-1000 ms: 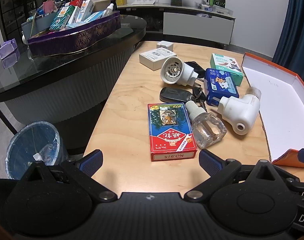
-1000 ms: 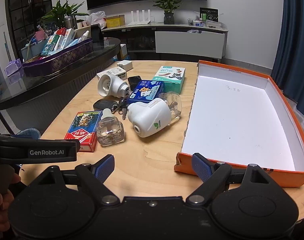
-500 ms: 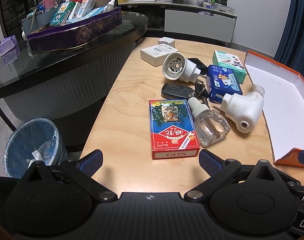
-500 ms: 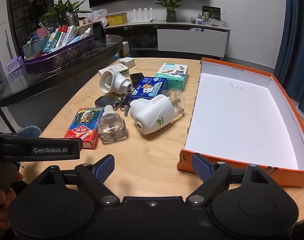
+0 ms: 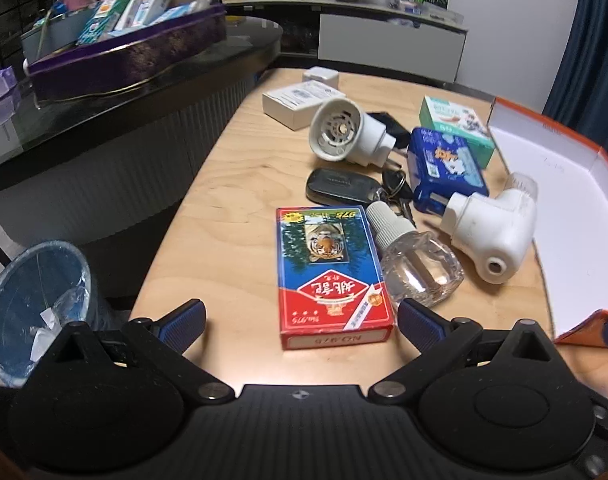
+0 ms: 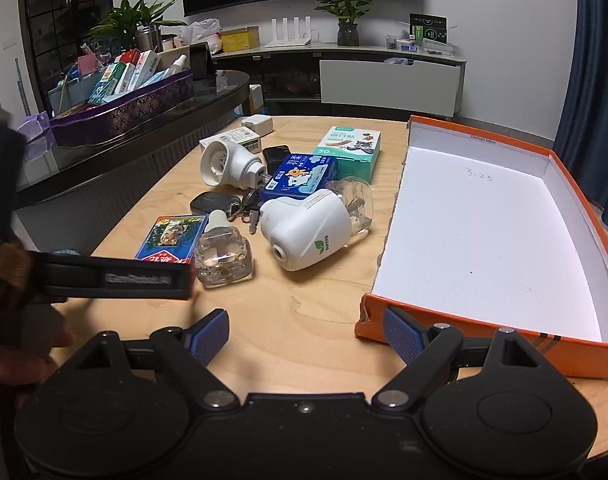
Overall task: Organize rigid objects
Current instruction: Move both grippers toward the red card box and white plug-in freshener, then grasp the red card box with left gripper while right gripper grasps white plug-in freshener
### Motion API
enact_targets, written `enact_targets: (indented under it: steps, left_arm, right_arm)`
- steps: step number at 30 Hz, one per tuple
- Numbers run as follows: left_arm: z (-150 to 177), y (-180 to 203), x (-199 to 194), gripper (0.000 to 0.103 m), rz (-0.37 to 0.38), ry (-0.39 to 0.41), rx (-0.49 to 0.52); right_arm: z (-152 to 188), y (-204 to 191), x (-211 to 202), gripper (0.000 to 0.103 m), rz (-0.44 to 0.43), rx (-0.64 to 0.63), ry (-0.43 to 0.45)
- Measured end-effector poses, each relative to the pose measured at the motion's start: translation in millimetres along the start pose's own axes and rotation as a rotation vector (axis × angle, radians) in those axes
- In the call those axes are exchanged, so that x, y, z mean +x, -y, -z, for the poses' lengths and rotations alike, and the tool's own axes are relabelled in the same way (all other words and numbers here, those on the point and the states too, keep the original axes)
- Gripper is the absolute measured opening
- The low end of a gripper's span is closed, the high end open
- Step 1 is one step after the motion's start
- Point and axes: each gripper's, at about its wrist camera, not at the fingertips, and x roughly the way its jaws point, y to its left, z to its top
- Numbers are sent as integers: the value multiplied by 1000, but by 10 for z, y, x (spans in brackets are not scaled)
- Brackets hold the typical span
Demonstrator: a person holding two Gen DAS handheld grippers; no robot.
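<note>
A red and blue card box (image 5: 330, 276) lies on the wooden table right in front of my open left gripper (image 5: 302, 322), its near end between the fingertips. Beside it lie a clear glass refill bottle (image 5: 418, 266), a white plug-in vaporizer (image 5: 492, 232), a second round white plug-in (image 5: 346, 134), a black key fob with keys (image 5: 342, 190), a blue box (image 5: 444, 168) and a green box (image 5: 456, 128). My right gripper (image 6: 306, 332) is open over bare table, near the corner of the orange-rimmed white tray (image 6: 480, 332). The vaporizer (image 6: 308, 228) lies ahead of it.
A white carton (image 5: 298, 100) and small white cube (image 5: 321, 77) sit at the table's far end. A black counter (image 5: 104, 112) with a purple basket (image 5: 124, 54) of packages stands left. A blue waste bin (image 5: 36, 300) is on the floor. The left gripper body (image 6: 112, 278) crosses the right view.
My left gripper has moved forward and down toward the card box, which now reaches between its fingertips. The right gripper has edged forward toward the tray corner. Nothing on the table moved.
</note>
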Motion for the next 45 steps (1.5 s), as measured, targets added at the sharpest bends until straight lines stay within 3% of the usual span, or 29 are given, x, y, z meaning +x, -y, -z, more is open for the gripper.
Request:
enact_targets:
  steps: [5, 8, 10, 12, 14, 16, 24, 33, 38, 42, 45]
  left_arm:
    - [-84, -91, 147, 103, -11, -11, -75]
    - [-135, 19, 218, 103, -42, -11, -16]
    - [-144, 63, 239, 103, -21, 10, 3]
    - [-137, 83, 233, 93, -1, 39, 27]
    - [-133, 103, 196, 71, 11, 61, 39]
    - [-124, 90, 166, 60, 30, 79, 39]
    - [-119, -106, 114, 60, 80, 81, -73]
    - [-117, -172, 113, 60, 98, 86, -98]
    - [-110, -197, 111, 60, 108, 90, -108]
    - [-102, -212, 100, 60, 116, 92, -117]
    - [-96, -212, 93, 60, 123, 93, -121]
  right_arm:
    - [-57, 59, 27, 99, -35, 12, -3]
    - [-133, 83, 57, 99, -63, 19, -6]
    - [-201, 92, 86, 99, -94, 14, -13]
    - [-271, 87, 102, 99, -121, -6, -3]
    - [-355, 80, 135, 99, -135, -33, 15]
    - [-455, 77, 231, 99, -126, -51, 5]
    - [-699, 93, 698, 99, -108, 41, -133]
    - [-873, 116, 1148, 103, -41, 171, -210]
    - [-840, 168, 1263, 103, -70, 214, -202]
    - [-782, 257, 1195, 89, -119, 240, -167]
    - [-747, 316, 1147, 89, -144, 251, -169]
